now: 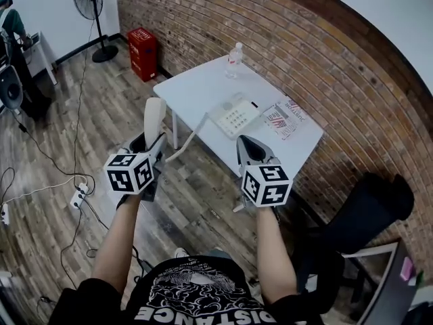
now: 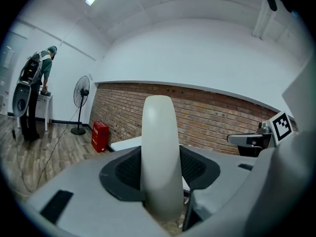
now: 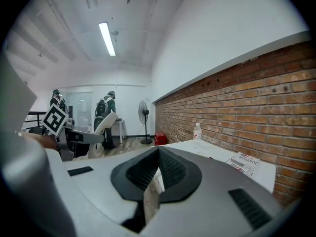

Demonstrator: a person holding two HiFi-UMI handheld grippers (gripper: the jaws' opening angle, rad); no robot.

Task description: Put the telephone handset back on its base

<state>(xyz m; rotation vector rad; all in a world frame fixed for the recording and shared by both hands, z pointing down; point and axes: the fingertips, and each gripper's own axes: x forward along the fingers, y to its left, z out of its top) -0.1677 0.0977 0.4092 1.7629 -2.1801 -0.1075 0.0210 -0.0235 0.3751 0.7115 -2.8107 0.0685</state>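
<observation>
My left hand-held gripper is clamped on the white handset. The handset stands upright between the jaws, over the floor and apart from the bench. Its lower end is hidden inside the jaws. The base lies on the bench near a magazine. A cord hangs from the base, but I cannot see where it ends. My right hand-held gripper holds nothing, and its jaws leave only 1 thin slit.

Black printed T-shirt; grey left gripper, right gripper.
</observation>
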